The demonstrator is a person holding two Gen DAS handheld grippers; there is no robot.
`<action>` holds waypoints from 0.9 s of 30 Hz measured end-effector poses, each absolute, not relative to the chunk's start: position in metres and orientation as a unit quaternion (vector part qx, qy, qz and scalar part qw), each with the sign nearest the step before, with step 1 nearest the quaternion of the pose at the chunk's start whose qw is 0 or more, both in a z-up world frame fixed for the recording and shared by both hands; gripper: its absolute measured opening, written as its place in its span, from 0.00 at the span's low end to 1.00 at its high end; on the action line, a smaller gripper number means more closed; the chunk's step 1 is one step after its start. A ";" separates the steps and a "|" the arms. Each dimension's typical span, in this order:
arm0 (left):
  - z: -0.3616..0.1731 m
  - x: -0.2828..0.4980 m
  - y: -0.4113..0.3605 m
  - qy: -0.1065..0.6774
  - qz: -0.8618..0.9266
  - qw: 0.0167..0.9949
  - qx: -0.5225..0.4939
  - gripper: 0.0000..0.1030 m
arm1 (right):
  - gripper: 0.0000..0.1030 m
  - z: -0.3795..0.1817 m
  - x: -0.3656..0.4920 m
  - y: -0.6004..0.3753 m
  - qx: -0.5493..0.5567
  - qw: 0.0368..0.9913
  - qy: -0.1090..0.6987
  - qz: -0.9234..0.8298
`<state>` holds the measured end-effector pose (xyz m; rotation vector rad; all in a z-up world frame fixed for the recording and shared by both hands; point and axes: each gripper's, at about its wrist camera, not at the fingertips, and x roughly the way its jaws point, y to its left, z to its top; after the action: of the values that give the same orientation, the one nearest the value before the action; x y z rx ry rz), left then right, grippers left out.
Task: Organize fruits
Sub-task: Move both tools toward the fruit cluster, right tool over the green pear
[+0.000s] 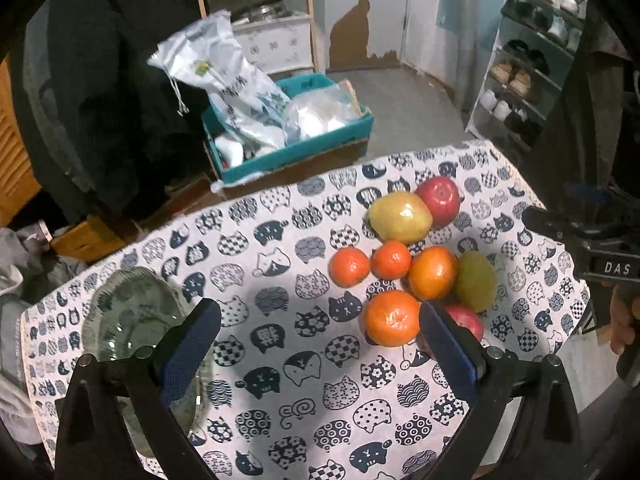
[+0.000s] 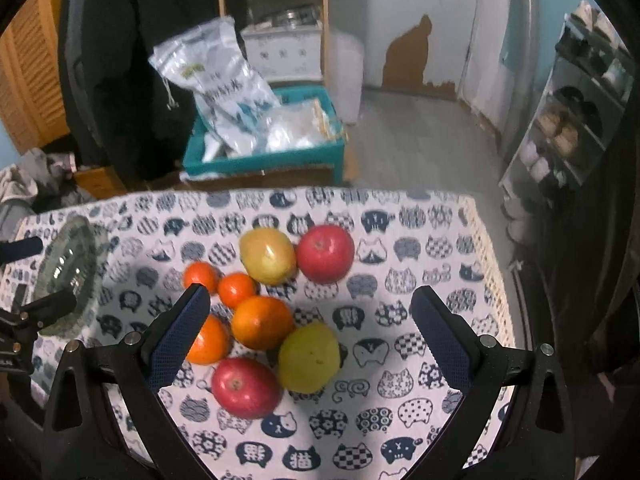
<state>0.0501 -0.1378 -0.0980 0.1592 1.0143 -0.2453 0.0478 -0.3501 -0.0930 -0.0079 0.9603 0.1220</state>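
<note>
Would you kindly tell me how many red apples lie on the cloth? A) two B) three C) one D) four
A: the right wrist view shows one red apple at the far side of the fruit cluster and another at the near side, both on the cat-print cloth; the other fruits are orange or yellow-green.
</note>
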 end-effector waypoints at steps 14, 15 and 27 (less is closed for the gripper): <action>-0.152 0.074 -0.148 0.533 -0.128 0.835 0.055 0.98 | 0.93 -0.181 0.063 -0.357 0.004 0.824 0.563 0.065; -0.155 0.075 -0.149 0.535 -0.128 0.833 0.056 0.98 | 0.92 -0.185 0.063 -0.355 0.001 0.821 0.567 0.066; -0.178 0.084 -0.155 0.560 -0.130 0.817 0.051 0.98 | 0.87 -0.236 0.069 -0.344 -0.010 0.788 0.613 0.066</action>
<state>0.0844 -0.1547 -0.1783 0.1097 1.1928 -0.2770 0.0692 -0.3436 -0.2360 -0.0206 1.3198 0.1413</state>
